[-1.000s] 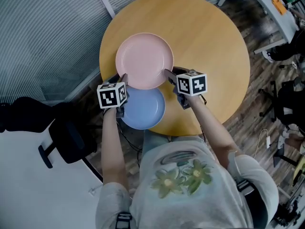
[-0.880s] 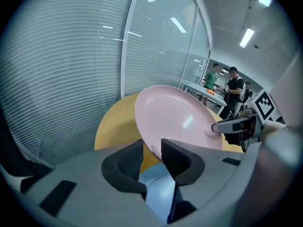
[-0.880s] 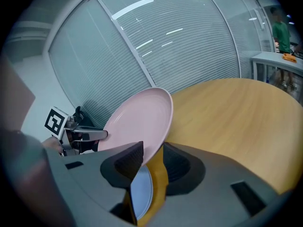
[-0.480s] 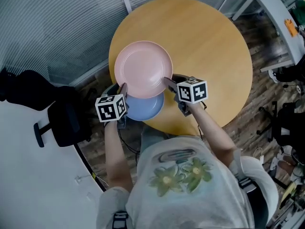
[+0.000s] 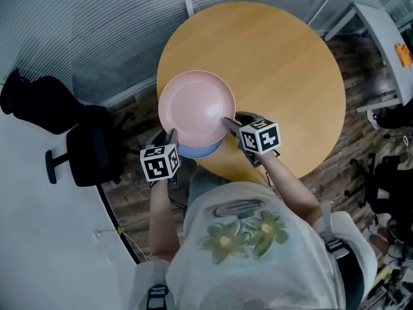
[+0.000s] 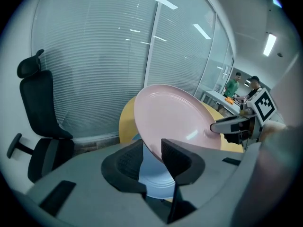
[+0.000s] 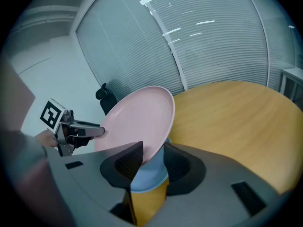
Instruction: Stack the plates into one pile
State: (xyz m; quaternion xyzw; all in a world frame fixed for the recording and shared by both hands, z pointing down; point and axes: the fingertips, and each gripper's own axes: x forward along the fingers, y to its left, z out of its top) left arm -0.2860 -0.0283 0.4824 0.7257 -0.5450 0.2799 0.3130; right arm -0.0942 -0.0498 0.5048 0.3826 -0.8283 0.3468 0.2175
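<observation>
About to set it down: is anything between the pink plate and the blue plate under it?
Nothing visible. The left gripper and right gripper hold the pink plate over the blue plate, whose visible part is bare.

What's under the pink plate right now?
A blue plate lies at the table's near edge under the pink plate; only its near rim shows. The rest is covered.

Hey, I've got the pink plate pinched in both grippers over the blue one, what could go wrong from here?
The left gripper and right gripper each pinch only the rim of the pink plate, so it might slip or twist out. The blue plate lies near the edge of the table, so an off-centre landing might push it off.
</observation>
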